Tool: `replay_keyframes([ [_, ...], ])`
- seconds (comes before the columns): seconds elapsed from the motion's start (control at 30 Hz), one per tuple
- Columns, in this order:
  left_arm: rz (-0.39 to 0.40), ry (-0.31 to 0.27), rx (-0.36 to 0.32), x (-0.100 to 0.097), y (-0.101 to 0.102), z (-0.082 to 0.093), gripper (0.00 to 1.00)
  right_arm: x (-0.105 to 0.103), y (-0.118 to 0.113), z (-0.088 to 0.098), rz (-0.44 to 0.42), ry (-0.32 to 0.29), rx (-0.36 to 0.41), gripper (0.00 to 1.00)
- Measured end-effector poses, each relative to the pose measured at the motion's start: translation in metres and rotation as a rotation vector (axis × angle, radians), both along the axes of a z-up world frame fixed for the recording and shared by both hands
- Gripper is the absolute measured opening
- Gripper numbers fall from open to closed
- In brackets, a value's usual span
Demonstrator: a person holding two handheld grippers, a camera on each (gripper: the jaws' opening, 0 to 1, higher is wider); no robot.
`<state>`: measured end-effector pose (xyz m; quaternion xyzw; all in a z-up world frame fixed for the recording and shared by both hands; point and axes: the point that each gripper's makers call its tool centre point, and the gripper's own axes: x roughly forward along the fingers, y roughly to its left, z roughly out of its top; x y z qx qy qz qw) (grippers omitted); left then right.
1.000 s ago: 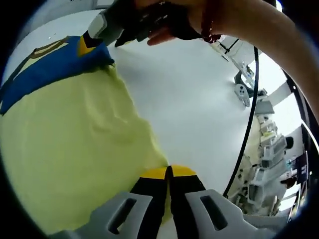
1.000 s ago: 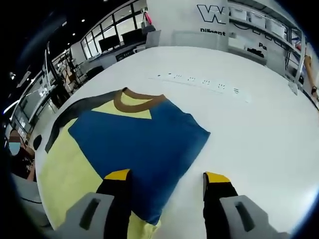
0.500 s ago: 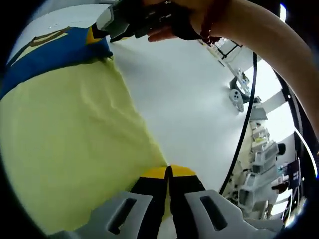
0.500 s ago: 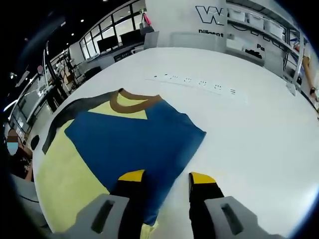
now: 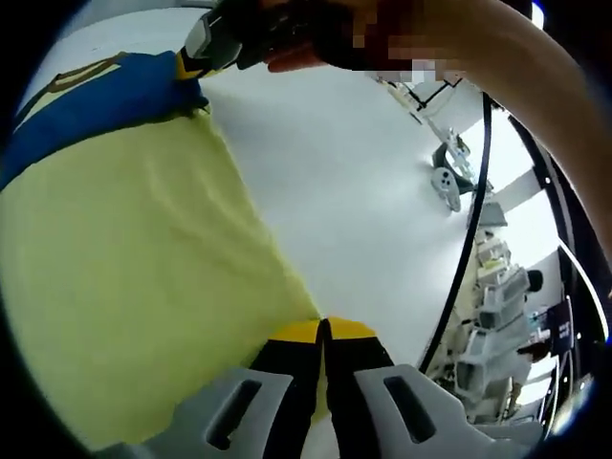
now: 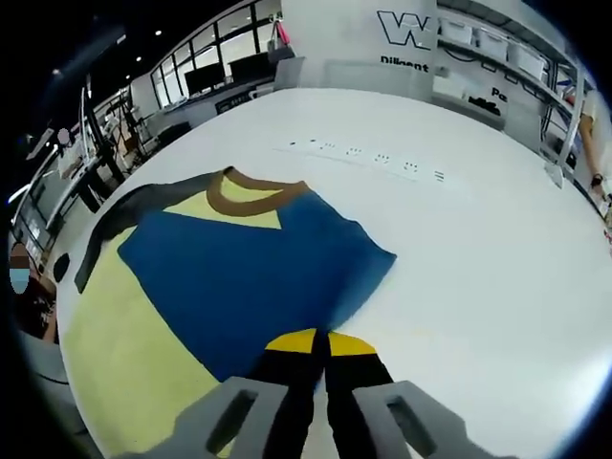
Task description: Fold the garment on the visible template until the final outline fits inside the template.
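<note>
One yellow-and-blue garment (image 6: 220,277), spread flat on the white table (image 6: 478,268), brown collar (image 6: 244,196) toward the far side. Left gripper (image 5: 322,330) clamped on its yellow hem edge; right gripper (image 6: 318,341) pinched on the blue sleeve corner. Black cable (image 5: 469,258) beyond the table edge.

Yellow-and-blue garment (image 6: 239,277) on the white table (image 6: 459,239)
It lies flat, blue panel folded over yellow, brown collar (image 6: 244,196) at the far end.
</note>
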<state>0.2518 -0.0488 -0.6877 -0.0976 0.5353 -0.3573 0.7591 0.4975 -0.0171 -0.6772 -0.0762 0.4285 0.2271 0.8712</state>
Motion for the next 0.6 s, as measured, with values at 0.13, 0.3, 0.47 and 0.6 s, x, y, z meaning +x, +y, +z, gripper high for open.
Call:
replay_keyframes([
  [0.13, -0.013, 0.005, -0.007, 0.0, -0.008, 0.0, 0.05, -0.004, -0.008, 0.001, -0.017, 0.0, -0.008, 0.0],
  [0.3, -0.035, -0.005, -0.014, -0.001, -0.021, 0.0, 0.05, -0.004, -0.016, 0.004, -0.018, -0.002, -0.03, 0.0],
  [0.47, -0.048, -0.003, -0.026, -0.001, -0.034, 0.0, 0.05, -0.004, -0.03, 0.004, -0.019, -0.001, -0.059, 0.0],
  [0.6, -0.046, 0.013, -0.039, 0.001, -0.041, 0.0, 0.05, -0.001, -0.037, 0.003, -0.023, 0.002, -0.07, 0.0],
])
